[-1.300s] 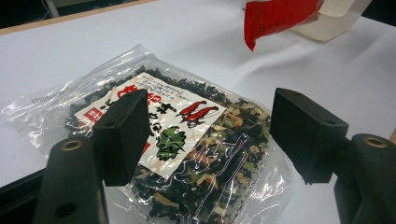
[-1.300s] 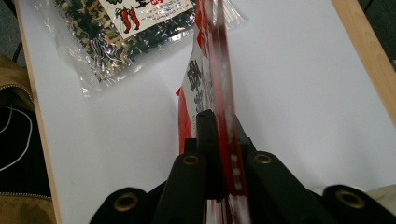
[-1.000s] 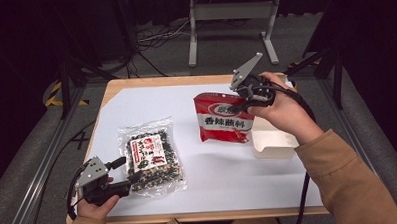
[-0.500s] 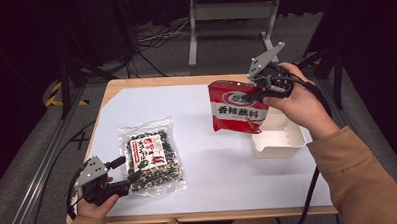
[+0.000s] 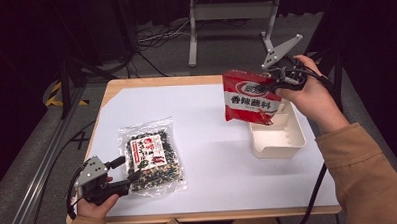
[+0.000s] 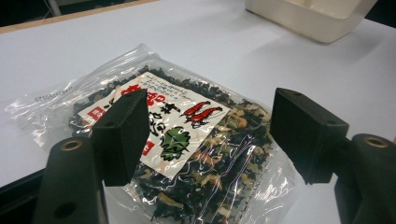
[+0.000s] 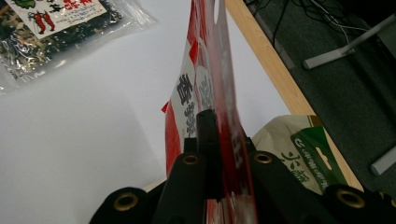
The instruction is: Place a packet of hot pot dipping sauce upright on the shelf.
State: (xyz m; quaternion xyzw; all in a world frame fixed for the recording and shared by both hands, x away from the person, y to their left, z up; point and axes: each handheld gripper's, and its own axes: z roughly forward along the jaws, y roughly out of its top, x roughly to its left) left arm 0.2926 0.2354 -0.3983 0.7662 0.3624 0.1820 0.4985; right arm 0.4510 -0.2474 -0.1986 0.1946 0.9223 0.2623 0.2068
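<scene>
- The right tool [image 5: 274, 84] is clamped on the upper edge of the red pouch [image 5: 250, 97], which hangs clear of the desk [image 5: 207, 136] above the near end of the white tray [image 5: 277, 139].
- In the right gripper view both jaws press flat on the pouch's [image 7: 219, 93] thin edge; below it lies a tan packet [image 7: 292, 149] with a green label, apparently already in the tray.
- The left tool [image 5: 119, 172] is open, its jaws spread wide and empty, resting at the near left corner just beside the seaweed bag [image 5: 150, 156].
- Judged progress: the work looks like packing packets into the tray. One seems to be in, the red one is lifted and almost over the tray but not yet set down, and the seaweed bag is untouched on the desk.
- Left to do: lower and release the pouch, then pick up the seaweed bag [image 6: 187, 154].
- Red pouch: glossy, flat, stiff enough to hang straight, with white printed characters.
- Seaweed bag: clear crinkly film, lumpy with dark dried flakes, and a white label bearing red shrimp.
- Tray: matte white, rectangular, with shallow walls and rounded corners.
- Desk: smooth white top with a wooden rim.
</scene>
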